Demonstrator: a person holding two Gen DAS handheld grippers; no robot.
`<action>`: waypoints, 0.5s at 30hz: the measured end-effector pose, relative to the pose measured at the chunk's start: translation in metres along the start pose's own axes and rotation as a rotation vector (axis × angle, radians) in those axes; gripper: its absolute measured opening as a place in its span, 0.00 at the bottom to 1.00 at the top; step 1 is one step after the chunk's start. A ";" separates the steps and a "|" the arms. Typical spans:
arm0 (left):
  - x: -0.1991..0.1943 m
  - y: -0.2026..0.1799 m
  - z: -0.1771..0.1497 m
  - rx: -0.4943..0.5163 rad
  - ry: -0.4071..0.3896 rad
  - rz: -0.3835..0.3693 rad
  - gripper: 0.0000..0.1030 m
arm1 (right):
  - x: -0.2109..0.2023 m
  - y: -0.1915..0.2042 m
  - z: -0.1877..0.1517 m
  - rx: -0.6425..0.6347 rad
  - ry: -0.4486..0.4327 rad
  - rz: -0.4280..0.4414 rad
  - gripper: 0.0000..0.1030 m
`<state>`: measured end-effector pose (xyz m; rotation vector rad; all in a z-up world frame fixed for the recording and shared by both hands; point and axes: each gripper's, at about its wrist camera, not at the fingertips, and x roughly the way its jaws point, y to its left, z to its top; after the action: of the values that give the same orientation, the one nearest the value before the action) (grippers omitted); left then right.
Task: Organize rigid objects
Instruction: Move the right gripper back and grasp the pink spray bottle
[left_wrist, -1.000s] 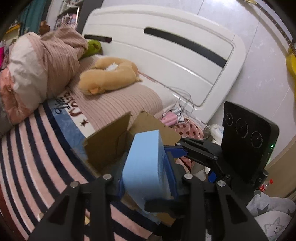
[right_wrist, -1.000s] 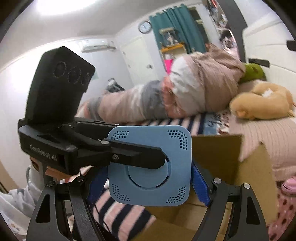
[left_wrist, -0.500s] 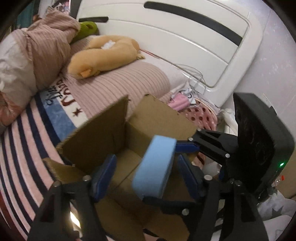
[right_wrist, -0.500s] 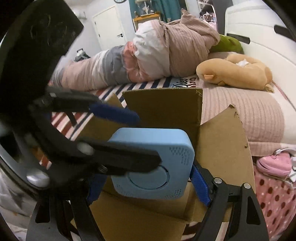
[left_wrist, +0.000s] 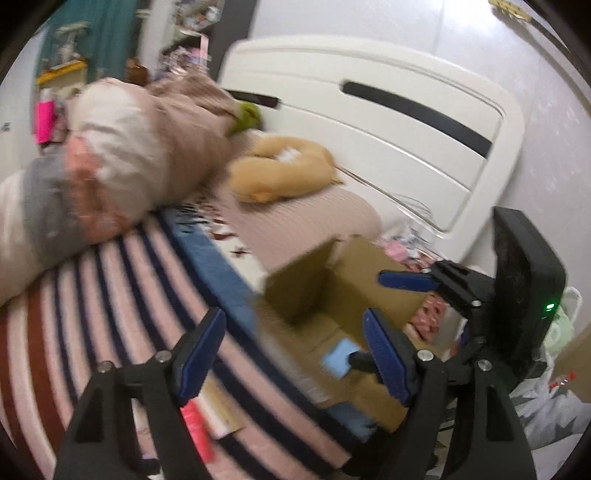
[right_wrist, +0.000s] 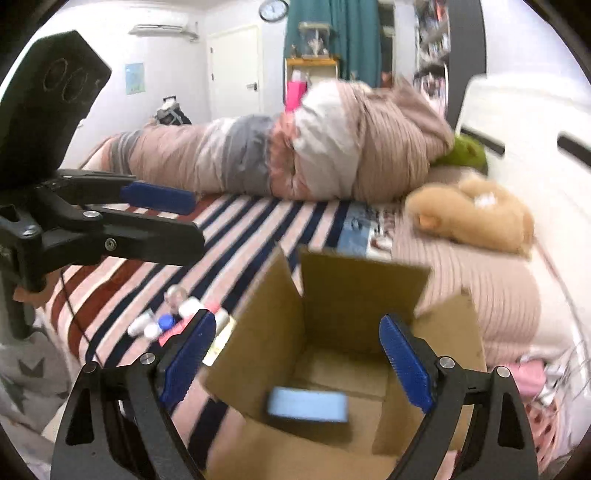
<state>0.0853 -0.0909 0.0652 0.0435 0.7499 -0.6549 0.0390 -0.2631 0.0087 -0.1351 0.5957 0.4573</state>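
Device (right_wrist: 307, 404) now apparently inside box (right_wrist: 354, 291).

White headboard (left_wrist: 388, 122), striped bed (right_wrist: 229, 236), teal curtain (right_wrist: 332, 29).

You had the cardboard box (right_wrist: 354, 332) on the bed (right_wrist: 122, 284), near its right edge, with the device (right_wrist: 308, 404) lying inside on the box floor. Left of the box, small bottles (right_wrist: 162, 321) lay clustered on the bed. Beyond the box, the rolled bedding (right_wrist: 295, 147) stretched across the far side, with the plush toy (right_wrist: 469, 218) to its right, near the headboard (left_wrist: 369, 118).
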 end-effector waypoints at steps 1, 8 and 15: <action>-0.008 0.008 -0.004 -0.011 -0.012 0.025 0.72 | 0.000 0.009 0.004 -0.010 -0.017 0.019 0.87; -0.059 0.086 -0.062 -0.138 -0.072 0.211 0.73 | 0.026 0.085 0.031 -0.076 -0.010 0.208 0.87; -0.055 0.139 -0.131 -0.235 -0.057 0.281 0.73 | 0.096 0.131 -0.003 0.012 0.147 0.324 0.70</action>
<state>0.0530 0.0849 -0.0231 -0.0835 0.7443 -0.2967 0.0484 -0.1105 -0.0472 -0.0604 0.7687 0.7622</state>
